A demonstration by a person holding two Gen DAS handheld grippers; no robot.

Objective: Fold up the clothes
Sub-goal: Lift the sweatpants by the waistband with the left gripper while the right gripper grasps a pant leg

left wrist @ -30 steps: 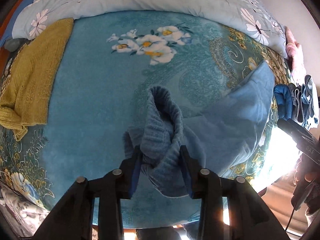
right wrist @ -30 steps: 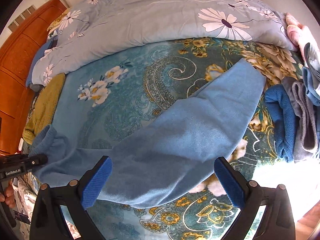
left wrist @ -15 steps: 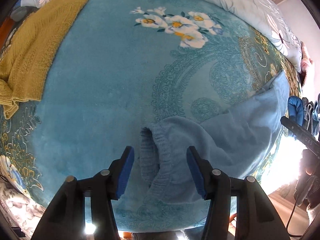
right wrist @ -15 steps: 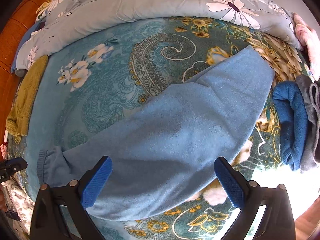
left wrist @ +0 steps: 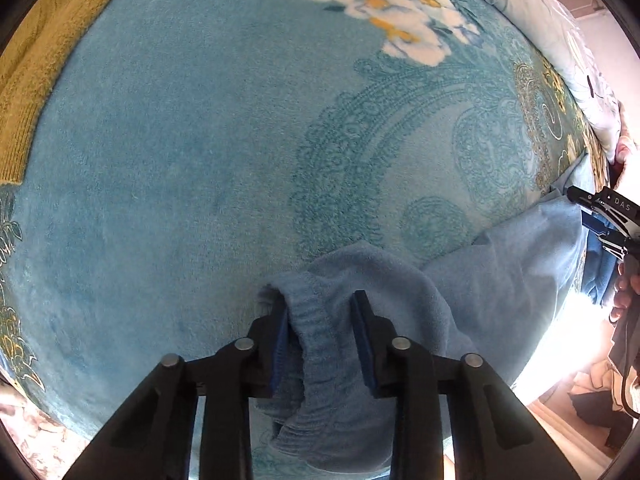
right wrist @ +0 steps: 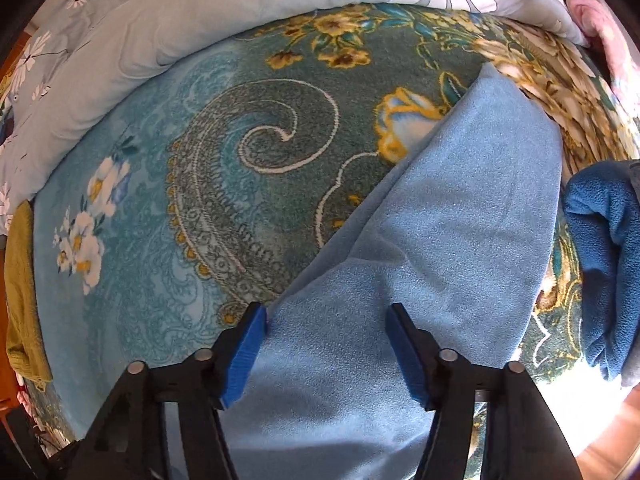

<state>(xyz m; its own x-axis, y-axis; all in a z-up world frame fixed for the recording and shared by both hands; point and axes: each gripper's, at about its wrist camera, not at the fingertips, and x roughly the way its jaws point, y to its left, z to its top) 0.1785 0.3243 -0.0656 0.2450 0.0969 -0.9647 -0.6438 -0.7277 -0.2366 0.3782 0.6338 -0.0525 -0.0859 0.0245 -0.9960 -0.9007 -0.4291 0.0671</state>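
Note:
A light blue fleece garment [right wrist: 460, 216] lies spread on the bed's teal patterned blanket [left wrist: 180, 160]. Its ribbed cuff end [left wrist: 320, 324] sits between the fingers of my left gripper [left wrist: 320, 312], which is shut on it at the blanket's near edge. My right gripper [right wrist: 326, 320] is low over the garment's wide part, its jaws partly closed around the fabric but still apart. The right gripper also shows in the left wrist view [left wrist: 600, 212] at the far right.
A mustard knit sweater [left wrist: 36, 52] lies at the left of the bed. A dark blue folded garment [right wrist: 604, 264] sits at the right. A pale floral duvet [right wrist: 200, 20] is bunched along the back. The bed edge and floor [left wrist: 568, 420] are near right.
My left gripper let go of the cuff, then closed on it again lower at the blanket edge. My right gripper dropped onto the garment and its jaws narrowed.

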